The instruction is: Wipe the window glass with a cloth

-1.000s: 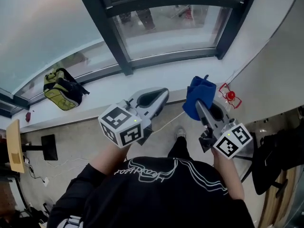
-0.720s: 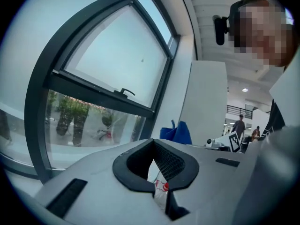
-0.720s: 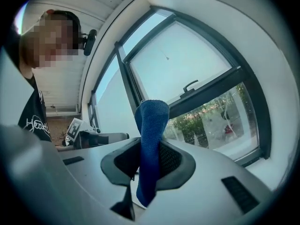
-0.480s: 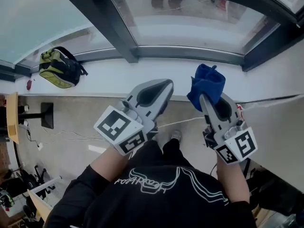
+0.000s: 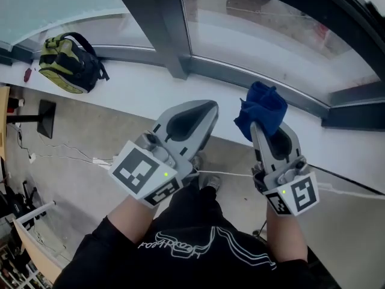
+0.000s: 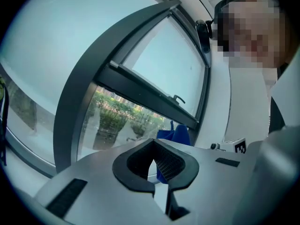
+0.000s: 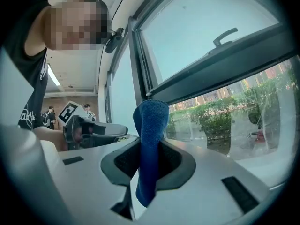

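The right gripper [image 5: 263,125] has its fingers clamped on a blue cloth [image 5: 261,104]. In the right gripper view the cloth [image 7: 151,121] runs up between the two dark pads and stands bunched above them, with a short end hanging below. From the head view the cloth is held in the air over the inner edge of the white window sill [image 5: 132,89], short of the window glass [image 5: 271,35] and not touching it.

The left gripper [image 5: 210,106] is just beside the right one, at about the same height. Its fingers are together at the tips with nothing between them. In the left gripper view the bit of blue seen through the loop of the pads [image 6: 171,165] is the cloth in the other gripper.

A dark window frame [image 5: 162,23] divides the glass into panes, and a handle [image 7: 225,35] sits on a crossbar. Green bushes show outside through the lower pane. A yellow-green and black backpack [image 5: 66,62] lies on the sill, well to the left of both grippers. A white cable [image 5: 60,158] trails over the floor [image 5: 66,131] below.
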{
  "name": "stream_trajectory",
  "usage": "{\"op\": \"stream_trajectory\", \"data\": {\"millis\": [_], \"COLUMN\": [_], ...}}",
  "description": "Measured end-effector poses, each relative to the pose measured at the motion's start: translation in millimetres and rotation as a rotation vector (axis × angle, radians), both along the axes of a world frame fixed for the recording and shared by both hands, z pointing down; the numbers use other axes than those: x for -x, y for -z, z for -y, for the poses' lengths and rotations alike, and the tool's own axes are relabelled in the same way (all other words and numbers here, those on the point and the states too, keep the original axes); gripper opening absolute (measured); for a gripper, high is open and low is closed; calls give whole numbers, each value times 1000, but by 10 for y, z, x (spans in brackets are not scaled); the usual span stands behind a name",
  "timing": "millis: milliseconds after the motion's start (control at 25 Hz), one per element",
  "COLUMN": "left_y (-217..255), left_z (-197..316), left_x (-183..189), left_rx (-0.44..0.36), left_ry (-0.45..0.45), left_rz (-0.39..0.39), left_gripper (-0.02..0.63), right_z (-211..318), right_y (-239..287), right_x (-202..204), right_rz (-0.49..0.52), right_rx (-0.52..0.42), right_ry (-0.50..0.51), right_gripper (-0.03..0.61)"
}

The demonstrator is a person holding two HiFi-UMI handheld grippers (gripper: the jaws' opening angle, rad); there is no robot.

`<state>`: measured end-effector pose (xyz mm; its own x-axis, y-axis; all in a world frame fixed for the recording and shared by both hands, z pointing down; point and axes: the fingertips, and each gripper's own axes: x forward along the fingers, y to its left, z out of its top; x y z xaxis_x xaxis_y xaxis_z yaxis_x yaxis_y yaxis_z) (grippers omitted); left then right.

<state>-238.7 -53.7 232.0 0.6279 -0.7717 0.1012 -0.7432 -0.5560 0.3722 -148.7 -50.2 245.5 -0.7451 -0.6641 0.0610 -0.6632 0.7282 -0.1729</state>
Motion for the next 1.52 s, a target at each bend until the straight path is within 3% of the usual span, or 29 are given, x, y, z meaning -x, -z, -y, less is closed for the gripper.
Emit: {"op": "stream_trajectory", "data": {"millis": [160, 480, 640, 920, 1280, 1520], "left_y": [-125, -231, -278, -471, -614, -650], "left_z": [292, 540, 567, 677, 826, 954], "left_x": [313, 785, 1000, 1195, 1293, 1256], "left_rx": [-2, 10, 36, 70, 87, 49], "left_ry": [16, 52, 70, 81, 69, 45], "left_rz": [8, -6, -17, -32, -49, 6], "left_gripper": [5, 6, 6, 5, 6, 6], "right_z": [496, 1252, 1500, 2009, 2292, 2380], "right_y": [-27, 119, 214, 137, 54, 61], "right_x": [407, 1247, 1526, 1749, 1765, 1708], "right_rz": [1, -110, -124, -122, -146, -147], "right_rx": [-54, -247, -317, -368, -390, -401], "right_ry": [4, 59, 32, -72, -172, -215], "right_gripper": [63, 63, 63, 63, 63, 63]}}
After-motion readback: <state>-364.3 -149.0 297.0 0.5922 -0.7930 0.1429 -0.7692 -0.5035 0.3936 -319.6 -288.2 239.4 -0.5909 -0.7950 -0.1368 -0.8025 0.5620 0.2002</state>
